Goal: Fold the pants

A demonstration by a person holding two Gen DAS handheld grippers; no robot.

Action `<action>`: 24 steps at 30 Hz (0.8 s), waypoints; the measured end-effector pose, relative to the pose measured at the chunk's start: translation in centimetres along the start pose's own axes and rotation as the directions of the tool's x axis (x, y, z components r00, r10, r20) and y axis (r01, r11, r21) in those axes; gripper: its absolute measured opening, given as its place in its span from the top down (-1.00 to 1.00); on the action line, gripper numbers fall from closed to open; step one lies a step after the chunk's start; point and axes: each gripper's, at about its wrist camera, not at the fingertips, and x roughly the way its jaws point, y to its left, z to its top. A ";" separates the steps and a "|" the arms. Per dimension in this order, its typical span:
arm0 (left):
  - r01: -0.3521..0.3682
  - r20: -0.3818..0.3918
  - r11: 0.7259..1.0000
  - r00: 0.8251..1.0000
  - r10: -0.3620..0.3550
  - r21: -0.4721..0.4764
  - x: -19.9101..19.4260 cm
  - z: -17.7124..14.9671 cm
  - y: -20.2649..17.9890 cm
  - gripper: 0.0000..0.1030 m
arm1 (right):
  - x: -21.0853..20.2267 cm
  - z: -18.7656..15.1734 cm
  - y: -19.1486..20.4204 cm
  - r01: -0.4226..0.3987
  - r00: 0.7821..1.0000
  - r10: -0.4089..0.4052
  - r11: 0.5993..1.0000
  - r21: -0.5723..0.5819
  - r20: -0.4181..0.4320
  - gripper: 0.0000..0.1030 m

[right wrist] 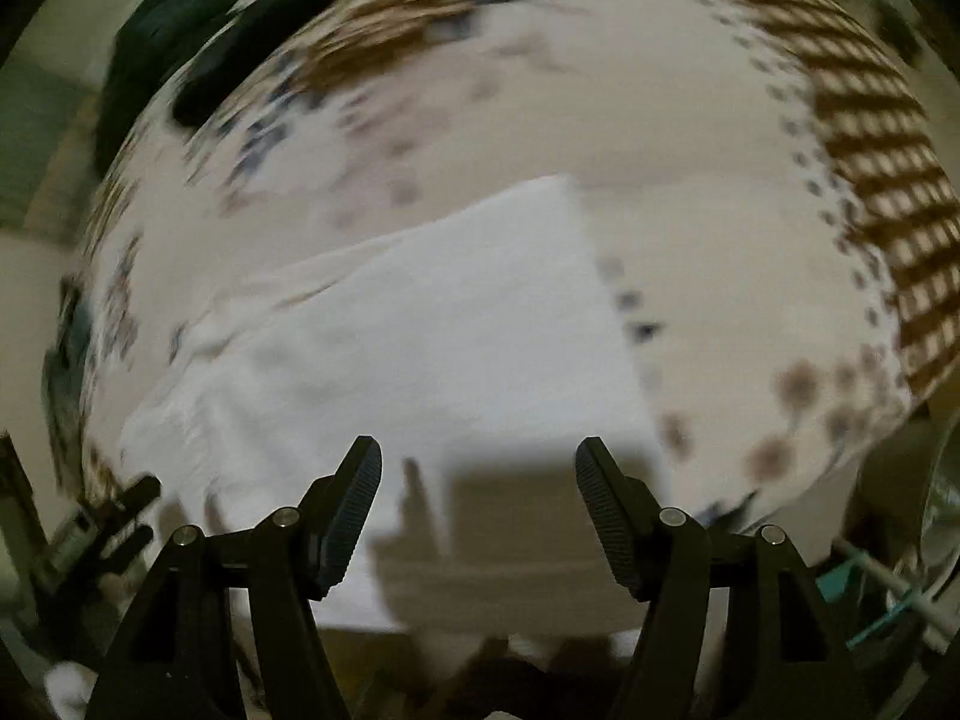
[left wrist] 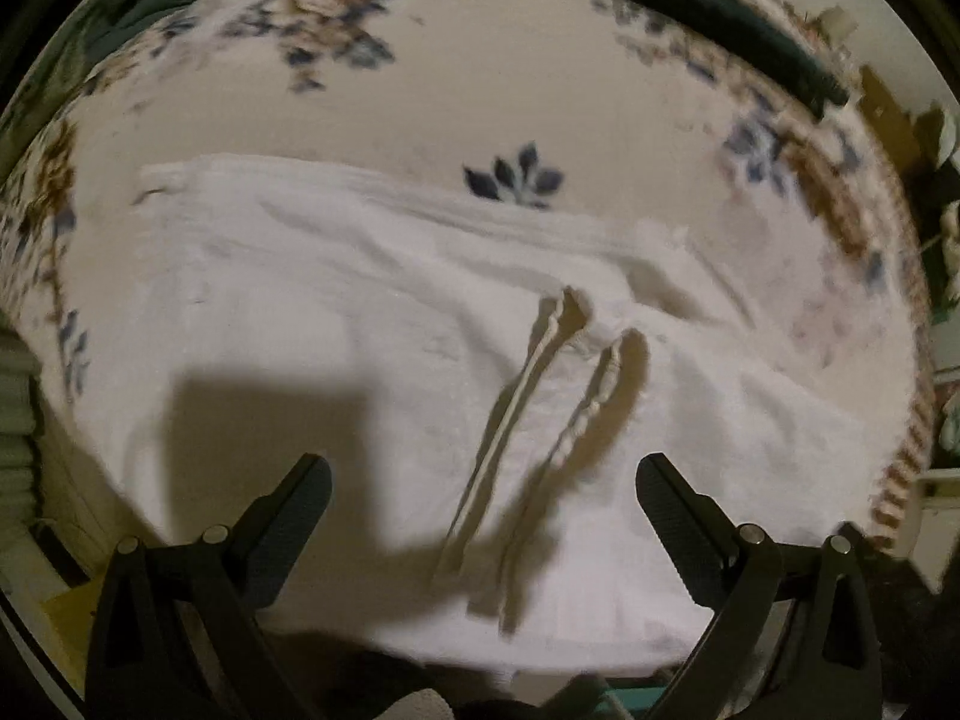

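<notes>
Right now my left hand-held gripper (left wrist: pixel 483 474) hangs over the white pants (left wrist: pixel 360 372), pointing almost straight down at them. Its jaws stand wide apart with nothing between them, and the pants lie spread below, clear of the fingertips as far as I can tell. Two pale drawstrings (left wrist: pixel 528 420) run across the cloth between the jaws, side by side, their ends toward the middle of the pants. The pants rest on a cream cover with blue and brown flowers (left wrist: pixel 522 177); whether that is a bed or a worktop I cannot tell. A dark garment (left wrist: pixel 720 24) lies at the far edge, well apart from the pants.

On the other side, my right hand-held gripper (right wrist: pixel 478 468) tilts steeply down over a folded white part of the pants (right wrist: pixel 450 330). Its jaws are also apart, holding nothing, and its shadow falls on the cloth just beneath. A straight edge of the pants runs up and away to the right of the jaws. Much of this view is blurred.
</notes>
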 end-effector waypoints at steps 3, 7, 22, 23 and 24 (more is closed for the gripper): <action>-0.074 -0.049 0.996 0.996 0.076 0.046 3.9 0.7 -0.5 -1.00 | 2.0 1.2 -2.3 0.028 0.999 -0.026 0.997 0.068 -0.024 -0.35; -0.065 -0.040 0.995 0.997 0.068 0.078 4.7 0.6 -0.1 -1.00 | 3.7 2.2 -3.3 0.033 0.998 -0.029 0.997 0.072 -0.049 -0.35; 0.084 0.157 0.829 0.988 0.005 -0.554 -4.6 -7.1 21.9 -1.00 | -0.3 -0.1 3.3 -0.042 0.997 0.042 0.999 0.004 -0.059 -0.35; 0.094 0.164 0.799 0.986 0.006 -0.594 -4.1 -7.6 23.0 -1.00 | 0.4 -0.3 4.6 -0.040 0.996 0.039 0.999 -0.009 -0.074 -0.35; 0.115 0.177 0.771 0.984 -0.003 -0.626 -3.7 -7.9 23.8 -0.99 | 0.7 -0.5 5.0 -0.044 0.996 0.042 0.999 -0.019 -0.084 -0.35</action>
